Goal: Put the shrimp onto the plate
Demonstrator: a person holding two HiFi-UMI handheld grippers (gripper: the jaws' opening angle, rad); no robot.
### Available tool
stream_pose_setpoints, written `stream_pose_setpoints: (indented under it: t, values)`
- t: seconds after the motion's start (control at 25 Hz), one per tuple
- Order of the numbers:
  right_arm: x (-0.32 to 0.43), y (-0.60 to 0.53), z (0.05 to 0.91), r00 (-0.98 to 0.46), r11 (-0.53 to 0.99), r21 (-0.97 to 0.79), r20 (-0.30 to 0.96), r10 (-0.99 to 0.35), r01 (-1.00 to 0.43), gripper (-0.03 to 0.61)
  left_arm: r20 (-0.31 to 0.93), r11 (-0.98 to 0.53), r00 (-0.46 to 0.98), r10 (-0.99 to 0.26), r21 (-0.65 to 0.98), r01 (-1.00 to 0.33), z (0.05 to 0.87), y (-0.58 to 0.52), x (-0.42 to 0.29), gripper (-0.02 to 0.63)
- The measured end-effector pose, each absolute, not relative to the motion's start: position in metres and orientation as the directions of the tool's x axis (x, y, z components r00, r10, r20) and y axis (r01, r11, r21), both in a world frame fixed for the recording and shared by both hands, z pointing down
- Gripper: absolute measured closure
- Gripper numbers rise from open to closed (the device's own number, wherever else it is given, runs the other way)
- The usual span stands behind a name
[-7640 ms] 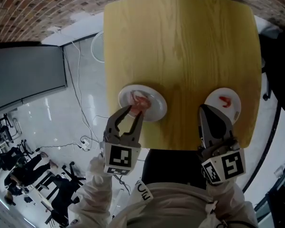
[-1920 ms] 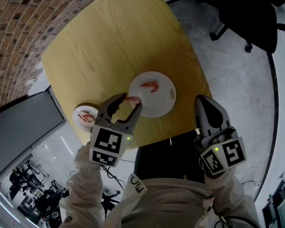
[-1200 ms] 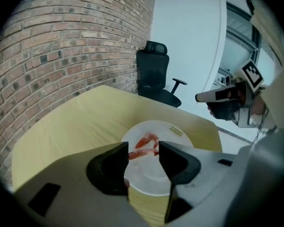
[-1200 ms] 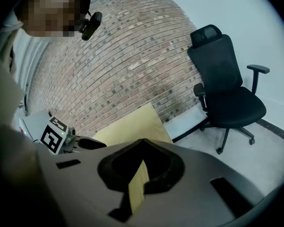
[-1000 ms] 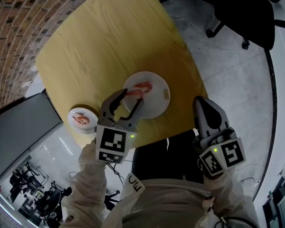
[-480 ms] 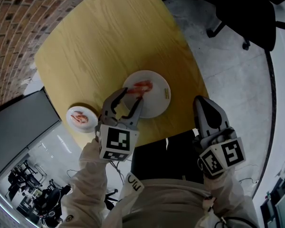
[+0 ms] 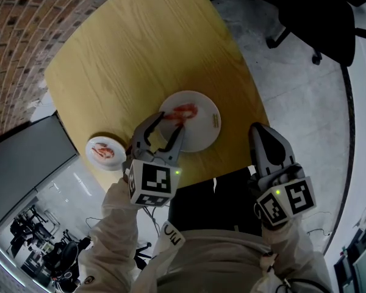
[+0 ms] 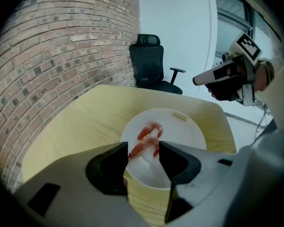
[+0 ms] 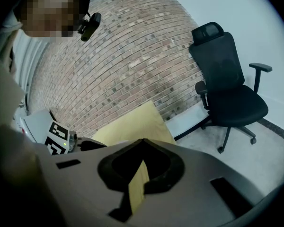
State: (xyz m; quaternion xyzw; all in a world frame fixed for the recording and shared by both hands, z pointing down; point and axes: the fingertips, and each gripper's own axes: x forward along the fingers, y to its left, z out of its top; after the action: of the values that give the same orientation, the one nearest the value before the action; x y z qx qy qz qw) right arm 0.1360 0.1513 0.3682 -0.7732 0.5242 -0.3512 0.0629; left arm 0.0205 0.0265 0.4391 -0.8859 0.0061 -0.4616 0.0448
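Note:
A large white plate (image 7: 205, 133) (image 8: 189, 135) lies near the front edge of the yellow wooden table (image 7: 140, 54). One shrimp (image 7: 189, 108) (image 8: 152, 128) rests on it. My left gripper (image 7: 171, 122) (image 8: 143, 148) hangs low over the plate's near side. Its jaws stand fairly wide, shut on a second shrimp (image 8: 141, 148) that spans the gap between the tips. At the table's left corner a small white plate (image 7: 95, 145) holds another shrimp (image 7: 104, 154). My right gripper (image 7: 260, 132) (image 9: 141, 143) is shut and holds nothing, off the table's front right edge.
A black office chair (image 7: 317, 17) (image 8: 154, 65) (image 9: 227, 79) stands on the floor beyond the table. A brick wall (image 8: 61, 56) runs along the table's far left side. A dark grey panel (image 7: 24, 163) stands left of the table.
Since the oldest frame my left gripper has carried a shrimp from the small plate over to the large one. Over the last second it has only rolled slightly; the right gripper has stayed still.

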Motion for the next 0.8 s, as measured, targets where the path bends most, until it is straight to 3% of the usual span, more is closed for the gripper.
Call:
stream_pose_setpoints:
  t: [0.8]
  values:
    - [0.129,0.141,0.362,0.182,-0.421,-0.466,0.474,-0.861,-0.779,0.555,0.771,-0.999,0.636,-0.042,-0.030,-0.029,0.421,0.032,0.023,0.407]
